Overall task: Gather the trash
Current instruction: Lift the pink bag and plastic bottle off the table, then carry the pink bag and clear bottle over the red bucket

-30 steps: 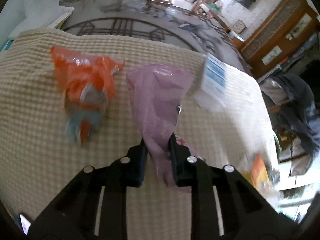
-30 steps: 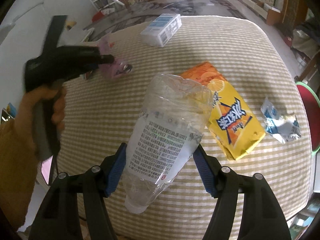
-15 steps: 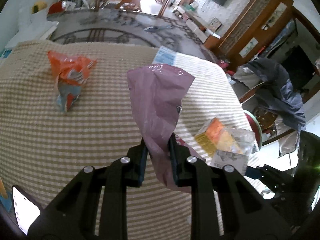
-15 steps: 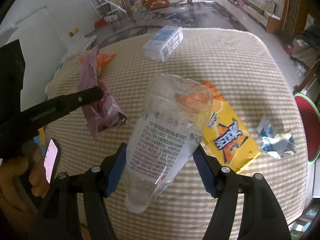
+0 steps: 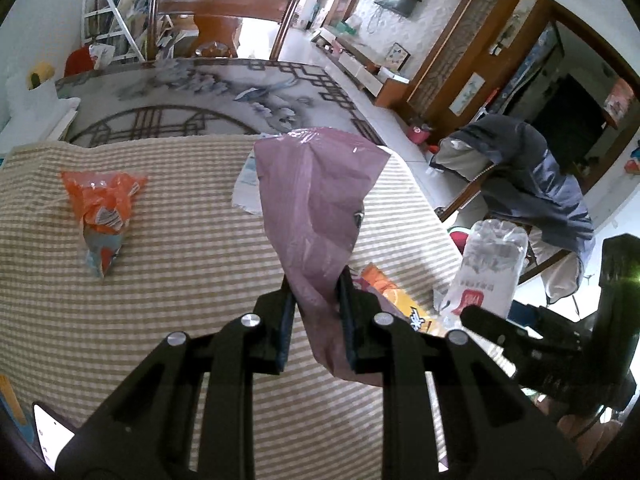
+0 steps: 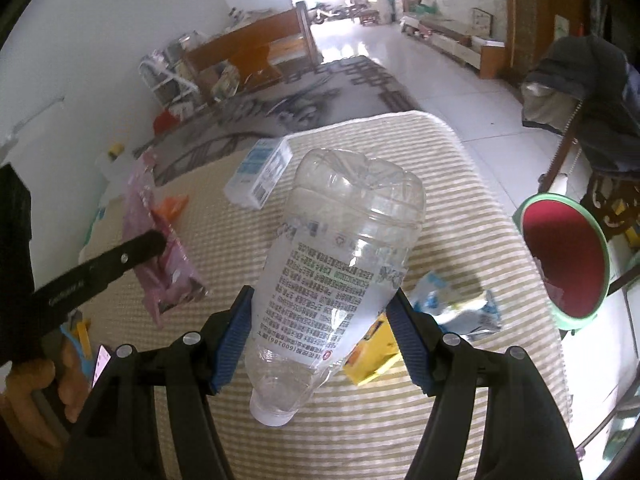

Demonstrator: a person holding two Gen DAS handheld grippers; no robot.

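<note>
Left tool (image 5: 316, 312) is clamped on the lower part of a pink plastic bag (image 5: 320, 200), which is held clear above the bench (image 5: 180, 312), a surface covered in a tan checked cloth. Right tool (image 6: 324, 336) is clamped on a crumpled clear plastic bottle (image 6: 340, 264), neck toward the camera, base pointing away, also held above the bench. Remaining trash on the cloth: an orange wrapper (image 5: 102, 216) near the left edge in the left wrist view; a white-and-blue carton (image 6: 258, 174) toward the far edge; a yellow-orange packet (image 6: 374, 354) partly hidden under the bottle; a crumpled blue-and-white wrapper (image 6: 460, 308) toward the right edge. A red basin with a green rim (image 6: 568, 256) stands off the bench's right edge.
</note>
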